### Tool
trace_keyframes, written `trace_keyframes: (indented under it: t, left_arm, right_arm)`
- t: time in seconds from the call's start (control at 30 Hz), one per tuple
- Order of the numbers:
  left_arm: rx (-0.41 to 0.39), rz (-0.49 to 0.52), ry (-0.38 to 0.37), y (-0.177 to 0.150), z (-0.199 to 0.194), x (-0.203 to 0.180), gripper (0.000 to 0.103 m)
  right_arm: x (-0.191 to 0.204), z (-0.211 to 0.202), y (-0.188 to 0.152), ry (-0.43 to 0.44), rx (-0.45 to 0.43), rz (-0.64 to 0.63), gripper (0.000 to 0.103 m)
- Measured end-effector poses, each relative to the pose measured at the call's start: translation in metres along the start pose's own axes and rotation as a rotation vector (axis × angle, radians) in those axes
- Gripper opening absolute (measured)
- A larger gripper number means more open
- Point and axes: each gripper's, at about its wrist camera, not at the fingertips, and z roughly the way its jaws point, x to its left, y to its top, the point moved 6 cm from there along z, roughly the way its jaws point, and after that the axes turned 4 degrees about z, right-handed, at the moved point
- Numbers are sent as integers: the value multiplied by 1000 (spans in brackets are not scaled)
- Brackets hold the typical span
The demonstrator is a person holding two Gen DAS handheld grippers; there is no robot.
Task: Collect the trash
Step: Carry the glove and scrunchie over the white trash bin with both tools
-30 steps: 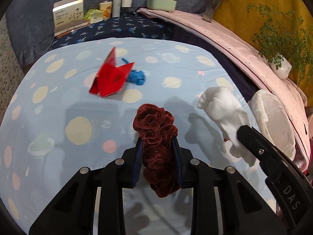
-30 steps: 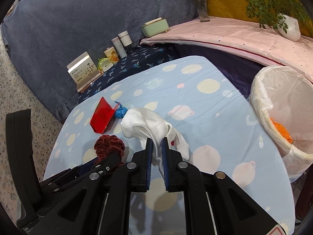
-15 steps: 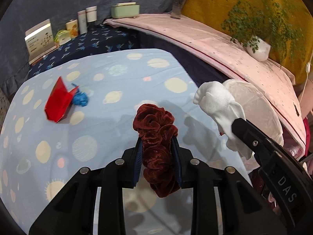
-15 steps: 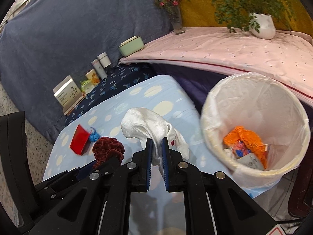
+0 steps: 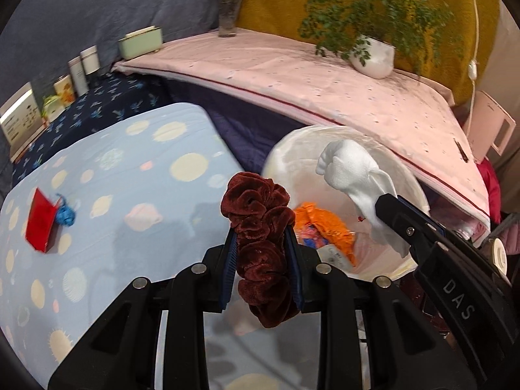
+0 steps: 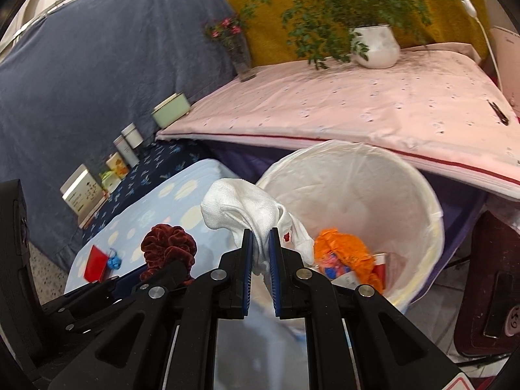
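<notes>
Two surfaces: a table under a pale blue planet-print cloth (image 5: 136, 175) is seen left of the waste bin (image 5: 282, 152); a pink-covered ledge (image 5: 292, 74) runs behind the bin.
Backdrop: a dark blue drape is hung at the left, a mustard one behind the ledge.
Shelf row: a card box (image 5: 18, 117), small tins and a mint box (image 5: 139, 42) are lined up far left of the bin, on a navy patterned strip.
Ledge items: a flower vase (image 5: 229, 13) and a white plant pot (image 5: 373, 57) are stood behind the bin.
Left on the cloth: a red folded card (image 5: 40, 224) and a blue crumpled scrap (image 5: 65, 216), touching, well left of the bin.
Hidden: the bin's lower body is cut off by the grippers; its contents beyond an orange wrapper (image 5: 325, 224) and printed packets are hard to make out.
Left gripper (image 5: 261, 260): partly closed, pressed on a dark red velvet scrunchie (image 5: 260, 224), held just left of the bin's rim.
Right gripper (image 6: 260, 260): nearly closed, clamped on a white sock (image 6: 247, 211), held at the bin's near rim.
Scrunchie: ruffled, plush, bulging above and below the pads.
Sock: ribbed knit, bunched, with a small red mark (image 6: 286, 236); its loose end is draped toward the bin's mouth.
Bin: round, lined with a translucent white bag.
</notes>
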Motion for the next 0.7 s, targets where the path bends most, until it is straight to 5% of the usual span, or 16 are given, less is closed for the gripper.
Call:
trace_keyframes:
  t: [0.6,0.7]
  left_arm:
    - [26,162,-64,15,41,-84,30]
    - [26,150,-53,16,44,-83,47]
  right_arm:
    - [-83,-8,21,-84,-41,84,10]
    - [-87,-6,21,-88,-38,88,10]
